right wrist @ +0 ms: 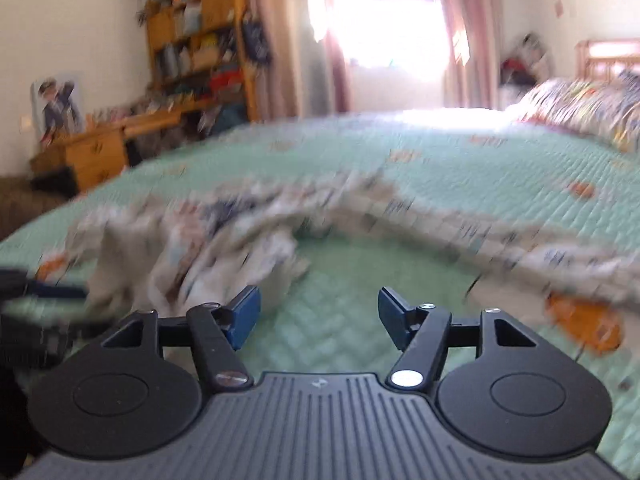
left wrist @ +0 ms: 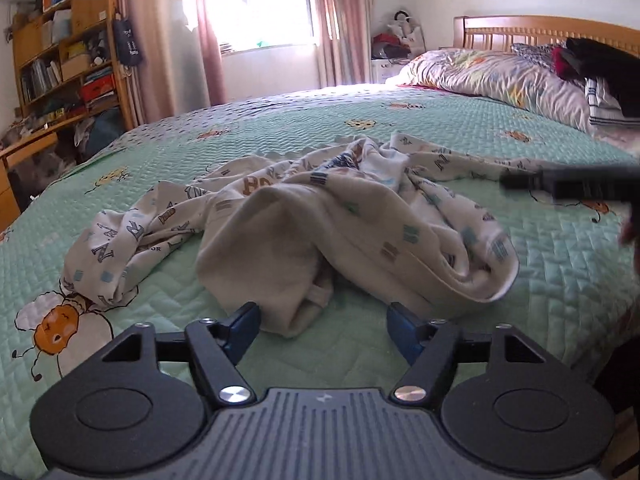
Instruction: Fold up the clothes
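Note:
A crumpled cream garment [left wrist: 304,220] printed with letters and small blocks lies heaped on the green quilted bedspread [left wrist: 280,128]. My left gripper [left wrist: 322,330] is open just in front of the garment's near edge, nothing between its blue pads. In the right wrist view, which is motion-blurred, the same garment [right wrist: 224,240] spreads across the bed, with one part stretching right. My right gripper [right wrist: 318,318] is open over bare bedspread [right wrist: 360,280], near the cloth's edge. The right gripper appears as a dark blurred bar [left wrist: 568,184] at the right of the left wrist view.
Patterned pillows [left wrist: 492,76] and dark clothes [left wrist: 600,68] sit at the wooden headboard [left wrist: 540,32]. A wooden bookshelf [left wrist: 68,52] and desk [right wrist: 100,144] stand left of the bed. Pink curtains frame a bright window [left wrist: 272,4]. The left gripper shows blurred at the left edge [right wrist: 44,292].

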### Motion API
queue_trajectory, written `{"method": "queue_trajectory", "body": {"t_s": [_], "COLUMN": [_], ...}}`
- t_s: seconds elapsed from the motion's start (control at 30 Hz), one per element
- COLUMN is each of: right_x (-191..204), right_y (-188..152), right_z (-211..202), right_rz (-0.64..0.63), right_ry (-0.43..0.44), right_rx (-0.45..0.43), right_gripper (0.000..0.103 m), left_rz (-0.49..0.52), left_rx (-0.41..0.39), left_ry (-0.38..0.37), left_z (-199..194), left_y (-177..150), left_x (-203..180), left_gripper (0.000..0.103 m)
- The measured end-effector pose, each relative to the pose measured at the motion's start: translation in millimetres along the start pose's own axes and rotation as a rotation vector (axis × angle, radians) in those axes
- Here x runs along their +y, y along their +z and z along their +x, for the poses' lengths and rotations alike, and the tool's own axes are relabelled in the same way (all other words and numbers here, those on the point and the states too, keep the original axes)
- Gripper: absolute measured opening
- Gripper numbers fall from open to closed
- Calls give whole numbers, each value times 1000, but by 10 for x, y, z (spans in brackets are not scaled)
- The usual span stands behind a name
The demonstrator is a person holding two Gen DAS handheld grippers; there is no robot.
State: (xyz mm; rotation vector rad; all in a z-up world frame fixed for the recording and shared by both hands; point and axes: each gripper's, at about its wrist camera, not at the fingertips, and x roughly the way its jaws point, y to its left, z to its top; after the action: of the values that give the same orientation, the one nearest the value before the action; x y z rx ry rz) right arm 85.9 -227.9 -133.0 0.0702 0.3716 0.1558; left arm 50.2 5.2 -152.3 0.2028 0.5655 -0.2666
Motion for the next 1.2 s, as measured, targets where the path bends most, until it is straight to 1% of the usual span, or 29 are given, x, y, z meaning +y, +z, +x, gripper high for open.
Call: {"method": "queue_trajectory", "body": {"t_s": [0.07,0.1,0.17,0.23,0.27,0.33,0.43,0.5,0.57,0.67,0.8,0.83,0.87,0.9,0.97,1.07,1.1,1.17,1.2], "right_x": [-147,-244,-439,-544,-559,-587,-784,-917,-993,-973,-931,-921,-870,-824,-798,-1059,-1210,-1420,-1517], "right_y": [138,168,203,191,193,257,460,610,760,799,835,844,822,804,850,1050,1110,1099,1086], "right_z": [137,274,569,736,769,755,781,925,1181,1601,2159,2298,2410,2480,2484,2460,2463,2454,2448], "right_rz": [-35,-45,-62,-102,-125,-133,-5,65,105,157,227,245,230,195,136,114,141,228,273], "right_ry": [-71,-97,-142,-158,-161,-129,-8,43,94,141,200,215,211,188,185,40,-7,14,32], "right_rx": [-8,30,124,160,157,118,73,76,117,186,276,299,334,360,347,277,261,304,329], "right_gripper": [72,74,74,73,73,73,73,73,73,73,73,66,51,14,11,10,9,14,20], "left_rz": [-9,-15,-24,-29,-31,-33,-16,4,11,-9,9,9,5,-2,-15,-24,-25,-29,-31], "left_rx": [6,9,7,1,-3,-14,-33,-53,-77,-105,-135,-138,-141,-142,-143,-145,-144,-142,-141], "left_ry": [9,8,12,23,27,34,55,72,87,86,89,87,85,81,72,64,62,56,54], "left_z": [18,28,35,32,34,43,77,102,126,157,184,199,216,233,265,304,310,319,323], "left_y": [-46,-60,-67,-70,-73,-90,-125,-157,-194,-239,-266,-273,-277,-276,-265,-253,-248,-242,-241], "left_x": [12,21,38,47,52,56,44,29,29,53,48,53,63,76,102,123,129,145,153], "left_gripper": [84,85,87,88,88,89,93,98,103,103,103,103,103,103,103,103,103,103,103]}}
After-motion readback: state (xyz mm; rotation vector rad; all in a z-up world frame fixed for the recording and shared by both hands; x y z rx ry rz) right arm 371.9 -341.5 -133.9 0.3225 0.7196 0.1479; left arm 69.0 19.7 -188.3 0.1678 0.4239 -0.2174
